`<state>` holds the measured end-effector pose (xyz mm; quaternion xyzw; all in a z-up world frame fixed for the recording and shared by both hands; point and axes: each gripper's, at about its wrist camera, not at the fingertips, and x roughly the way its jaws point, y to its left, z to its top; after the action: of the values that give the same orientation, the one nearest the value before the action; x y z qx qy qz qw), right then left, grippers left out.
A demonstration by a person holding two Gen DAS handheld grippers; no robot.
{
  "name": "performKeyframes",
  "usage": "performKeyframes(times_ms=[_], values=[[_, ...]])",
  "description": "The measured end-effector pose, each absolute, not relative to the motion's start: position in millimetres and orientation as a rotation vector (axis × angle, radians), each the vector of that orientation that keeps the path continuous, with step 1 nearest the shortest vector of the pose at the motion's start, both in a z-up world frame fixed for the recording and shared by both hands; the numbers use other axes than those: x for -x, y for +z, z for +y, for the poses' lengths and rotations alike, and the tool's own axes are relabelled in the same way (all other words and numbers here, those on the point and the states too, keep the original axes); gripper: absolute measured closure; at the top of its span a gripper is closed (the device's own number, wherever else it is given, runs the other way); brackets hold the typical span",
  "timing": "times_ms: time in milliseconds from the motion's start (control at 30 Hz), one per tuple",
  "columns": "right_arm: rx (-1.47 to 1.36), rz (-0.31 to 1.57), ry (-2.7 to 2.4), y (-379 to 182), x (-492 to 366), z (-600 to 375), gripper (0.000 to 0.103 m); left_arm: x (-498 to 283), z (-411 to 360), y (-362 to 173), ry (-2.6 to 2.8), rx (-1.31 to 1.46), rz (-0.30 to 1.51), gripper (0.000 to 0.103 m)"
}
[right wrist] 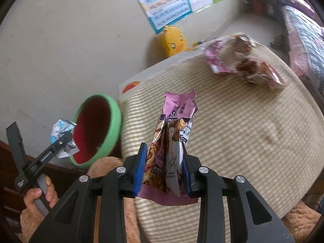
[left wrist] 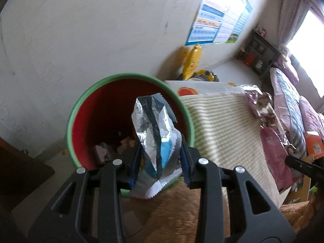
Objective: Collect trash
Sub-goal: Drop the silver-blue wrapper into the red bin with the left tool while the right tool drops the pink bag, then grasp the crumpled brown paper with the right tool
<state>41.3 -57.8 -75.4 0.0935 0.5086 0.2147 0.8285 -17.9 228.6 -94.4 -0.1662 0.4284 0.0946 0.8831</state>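
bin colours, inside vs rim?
The bin is red inside with a green rim; the left wrist view shows it best.

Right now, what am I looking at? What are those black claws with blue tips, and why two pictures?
No robot here: a person holds a hand-squeezed gripper in each hand, each carrying a camera that looks along its fingers. So one picture comes from each gripper.

In the left camera's view, the left gripper pinches a silver-blue wrapper over a green bin with a red inside and some litter at its bottom.

In the right camera's view, the right gripper grips a pink wrapper above a striped mat. One more crumpled wrapper lies on the mat. At the left edge you see the person's hand on the other gripper.
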Motion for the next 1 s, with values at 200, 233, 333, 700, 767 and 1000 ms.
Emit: performKeyframes(times_ms=[200,233,333,700,767,1000], values=[[-0.208,1.109,0.584,-74.0,-49.9,-2.0,0.074,20.3,257.3,-106.2,0.261,0.375,0.906,0.07],[-0.214,1.114,0.61,-73.4,-51.2,7.7,0.074,20.6,262.2,-107.5,0.271,0.379,0.907,0.07],[-0.226,1.117,0.693,-69.9,-53.3,36.4,0.074,21.1,274.1,-110.0,0.296,0.389,0.908,0.07],[-0.285,1.125,0.908,-69.4,-69.3,112.7,0.061,31.9,305.4,-123.6,0.395,0.454,0.907,0.038],[-0.328,1.132,0.912,-73.4,-76.2,111.2,0.046,33.8,309.6,-126.9,0.402,0.483,0.906,0.035],[-0.295,1.078,0.642,-90.1,-109.0,39.4,0.042,31.5,307.5,-128.3,0.396,0.481,0.905,0.03]])
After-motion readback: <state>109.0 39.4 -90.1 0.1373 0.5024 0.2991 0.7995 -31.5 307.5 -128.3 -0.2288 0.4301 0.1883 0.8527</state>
